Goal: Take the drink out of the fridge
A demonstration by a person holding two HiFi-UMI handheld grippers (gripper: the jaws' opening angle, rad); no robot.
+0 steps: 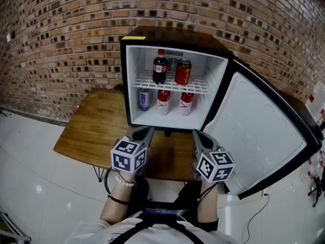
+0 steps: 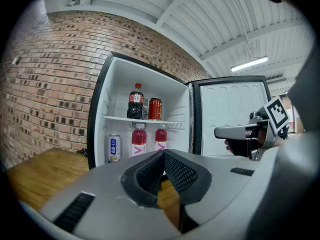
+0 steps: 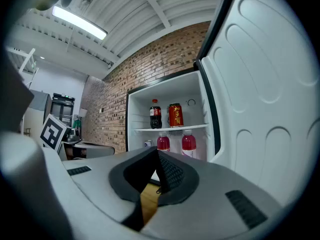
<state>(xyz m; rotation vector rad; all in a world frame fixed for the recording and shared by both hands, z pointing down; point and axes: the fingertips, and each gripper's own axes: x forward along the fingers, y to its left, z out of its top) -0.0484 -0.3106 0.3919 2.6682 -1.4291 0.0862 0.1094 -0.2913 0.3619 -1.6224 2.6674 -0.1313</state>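
Note:
The small fridge [image 1: 131, 85] stands open on a wooden table [image 1: 96, 131]. On its upper wire shelf are a dark cola bottle [image 1: 159, 70] [image 2: 135, 102] [image 3: 155, 115] and a red can [image 1: 183, 71] [image 2: 155, 109] [image 3: 175, 115]. Below stand a blue-and-white can [image 1: 144, 99] [image 2: 114, 148] and two pink bottles [image 1: 163, 101] [image 1: 186, 102]. My left gripper [image 1: 147, 131] [image 2: 162, 155] and right gripper [image 1: 195, 133] [image 3: 158, 154] hover side by side over the table's near edge, short of the fridge. Both are shut and hold nothing.
The fridge door [image 1: 259, 131] is swung wide to the right, close beside my right gripper. A brick wall [image 1: 61, 39] runs behind. The table's bare left part [image 1: 86, 136] lies beside the fridge, above a white tiled floor [image 1: 35, 187].

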